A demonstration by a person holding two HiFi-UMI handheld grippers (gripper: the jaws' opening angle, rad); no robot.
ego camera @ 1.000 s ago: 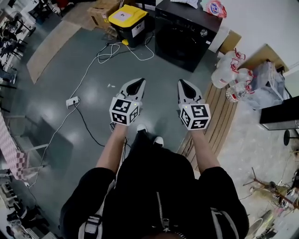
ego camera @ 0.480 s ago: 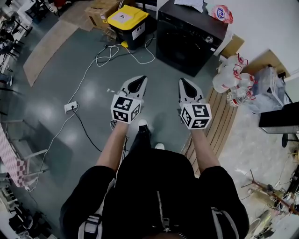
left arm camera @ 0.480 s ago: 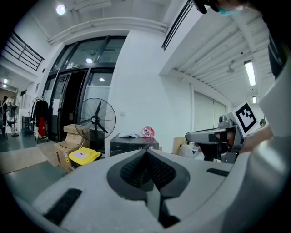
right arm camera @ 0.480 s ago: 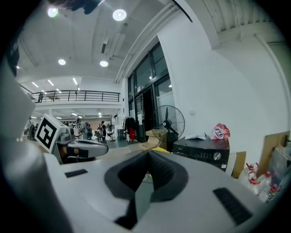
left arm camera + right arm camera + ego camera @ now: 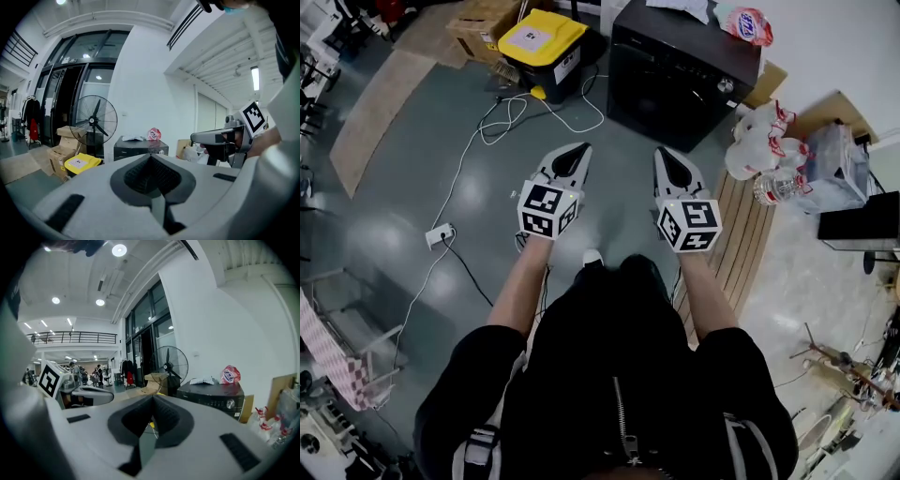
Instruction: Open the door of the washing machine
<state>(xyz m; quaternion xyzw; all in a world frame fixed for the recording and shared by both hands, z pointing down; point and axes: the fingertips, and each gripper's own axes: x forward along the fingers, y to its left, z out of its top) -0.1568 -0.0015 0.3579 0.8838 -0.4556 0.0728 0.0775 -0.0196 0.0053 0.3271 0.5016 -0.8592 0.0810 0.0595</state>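
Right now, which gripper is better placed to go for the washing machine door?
Right, probably. In the head view the right gripper sits squarely in front of the washing machine, while the left gripper lies off beyond its left corner. Both are well short of it.

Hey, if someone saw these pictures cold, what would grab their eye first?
Probably the two white grippers, the left gripper and the right gripper, held side by side over the grey floor, each carrying a black-and-white marker cube. Just beyond them stands the black washing machine, and to its left a bin with a bright yellow lid.
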